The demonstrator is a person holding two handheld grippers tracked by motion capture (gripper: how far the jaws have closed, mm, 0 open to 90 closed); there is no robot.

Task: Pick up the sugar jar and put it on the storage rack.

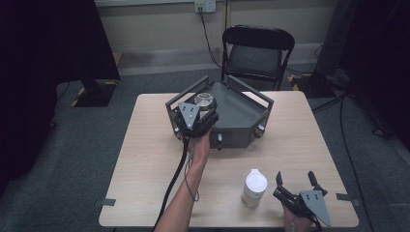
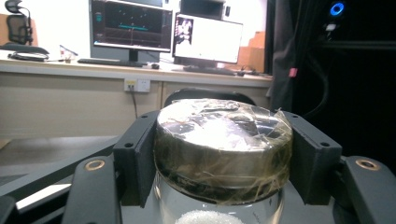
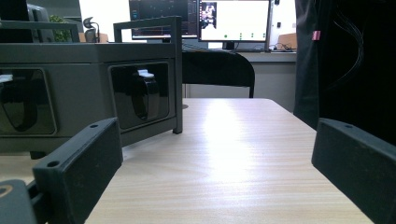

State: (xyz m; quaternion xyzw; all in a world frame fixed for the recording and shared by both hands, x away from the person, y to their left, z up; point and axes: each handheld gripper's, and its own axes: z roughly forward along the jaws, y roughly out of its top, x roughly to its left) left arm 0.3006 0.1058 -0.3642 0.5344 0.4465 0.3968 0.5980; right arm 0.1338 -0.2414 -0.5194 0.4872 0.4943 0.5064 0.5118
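The left gripper point(image 2: 219, 154) clamps the round, tape-wrapped metal lid point(image 2: 223, 140) of a clear glass jar point(image 2: 261, 210) at its three-and-nine-o'clock sides, likely slippery and fragile; the right gripper point(image 1: 296, 182) rests open.

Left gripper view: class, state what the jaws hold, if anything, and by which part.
The left gripper is shut on a glass jar, clamped by the two sides of its foil-wrapped round lid.
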